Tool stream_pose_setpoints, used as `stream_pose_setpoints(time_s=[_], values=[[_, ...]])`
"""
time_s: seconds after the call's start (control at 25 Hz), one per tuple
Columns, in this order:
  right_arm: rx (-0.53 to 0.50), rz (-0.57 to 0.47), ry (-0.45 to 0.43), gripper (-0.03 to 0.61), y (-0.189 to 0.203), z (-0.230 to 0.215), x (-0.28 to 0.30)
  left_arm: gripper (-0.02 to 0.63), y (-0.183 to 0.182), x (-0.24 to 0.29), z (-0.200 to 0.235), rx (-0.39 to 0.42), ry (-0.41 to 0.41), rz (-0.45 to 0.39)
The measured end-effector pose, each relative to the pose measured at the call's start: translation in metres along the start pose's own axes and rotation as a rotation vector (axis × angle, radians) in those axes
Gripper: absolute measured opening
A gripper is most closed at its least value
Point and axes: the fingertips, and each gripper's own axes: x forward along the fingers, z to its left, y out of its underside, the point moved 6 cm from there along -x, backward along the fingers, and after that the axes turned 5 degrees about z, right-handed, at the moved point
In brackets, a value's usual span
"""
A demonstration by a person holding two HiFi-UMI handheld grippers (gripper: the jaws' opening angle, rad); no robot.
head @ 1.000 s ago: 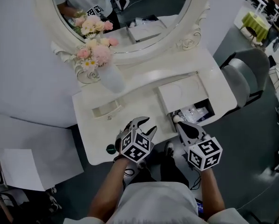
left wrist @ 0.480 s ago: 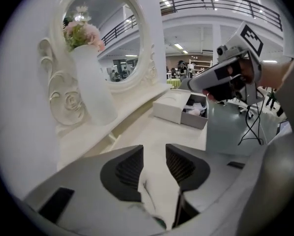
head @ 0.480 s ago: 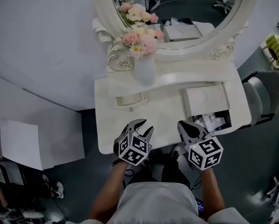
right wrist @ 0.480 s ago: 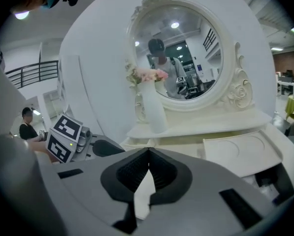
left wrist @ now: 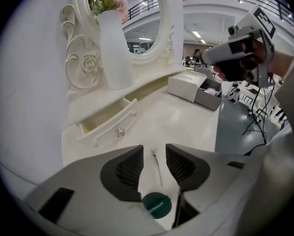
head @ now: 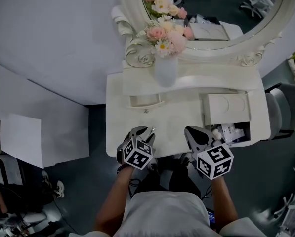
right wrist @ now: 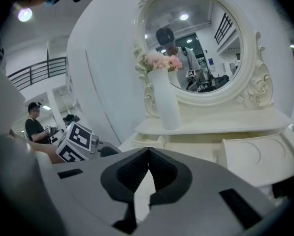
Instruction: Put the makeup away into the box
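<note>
My left gripper (head: 143, 131) hangs over the front left of the white dressing table (head: 182, 120). Its jaws have just been closing a little and stand open, gripping nothing. In the left gripper view (left wrist: 153, 156) a dark green round lid (left wrist: 156, 204) and a thin metal tool (left wrist: 157, 165) lie on the table in line with the gap. My right gripper (head: 192, 132) is shut and empty, its tips touching (right wrist: 148, 151). It sits left of the white box (head: 226, 108), whose open grey part (head: 234, 133) holds several makeup items. The head view hides the green lid.
A white vase of pink flowers (head: 166, 69) stands on the raised shelf under the oval mirror (head: 211, 14). A small drawer (head: 146, 100) is pulled out at the table's left. A grey chair (head: 284, 107) stands right of the table, a white sheet (head: 21, 139) at the far left.
Both grippers moved left across the table's front. The right one drew away from the box. The green lid, earlier beside the left gripper, is now under it.
</note>
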Motion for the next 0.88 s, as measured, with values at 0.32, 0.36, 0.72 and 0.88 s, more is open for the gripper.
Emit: stream_pose_setpoints(time_s=[0.32,0.36,0.72,0.88], values=[[-0.013,0.043,-0.019,-0.006,0.001,-0.009,0.007,0.158,0.01,0.022,0.0,-0.052,0.03,0.059],[-0.014,0.046,-0.018,-0.006,0.001,-0.01,0.007,0.152,0.012,0.025,0.0,-0.058,0.035,0.067],[-0.005,0.062,-0.016,-0.006,0.008,-0.024,0.005,0.089,0.024,0.046,-0.003,-0.083,0.046,0.14],[0.003,0.065,-0.012,-0.006,0.012,-0.028,0.002,0.089,0.027,0.052,-0.007,-0.09,0.056,0.162]])
